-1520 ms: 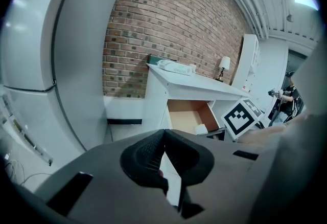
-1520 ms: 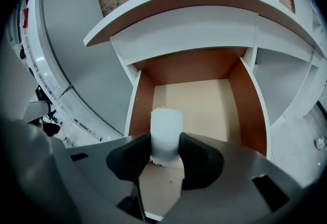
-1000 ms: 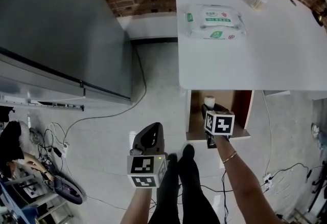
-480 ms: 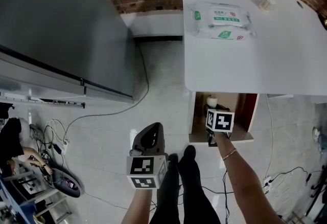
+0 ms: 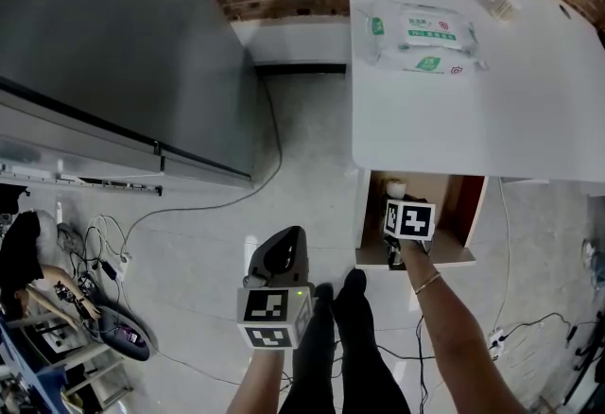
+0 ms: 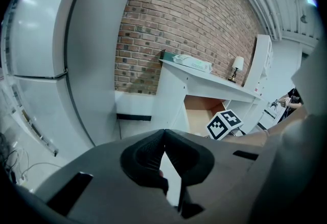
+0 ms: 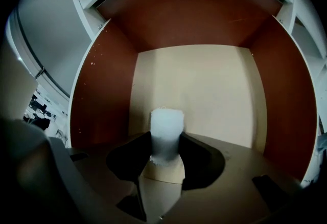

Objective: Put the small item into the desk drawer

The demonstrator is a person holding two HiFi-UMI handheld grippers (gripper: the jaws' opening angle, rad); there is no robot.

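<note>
the small item (image 7: 166,128), a short whitish cylinder, stands upright at the lower middle of my right gripper view. my right tongs (image 7: 165,156) have it between their dark pads, which press on it from both sides, so the jaws stand fairly wide but are closed on it. behind it is the pale floor and red-brown wall of the open desk drawer (image 7: 99,85). in the head view the drawer sits right of centre, under the edge of the white desk (image 5: 473,119). i can't tell whether the item's base touches the drawer floor yet. i judge this the placing step: next i should lower it until it rests, then open the jaws and lift straight out. my left tongs (image 6: 164,138), at the lower middle of the head view, are closed and empty.
</note>
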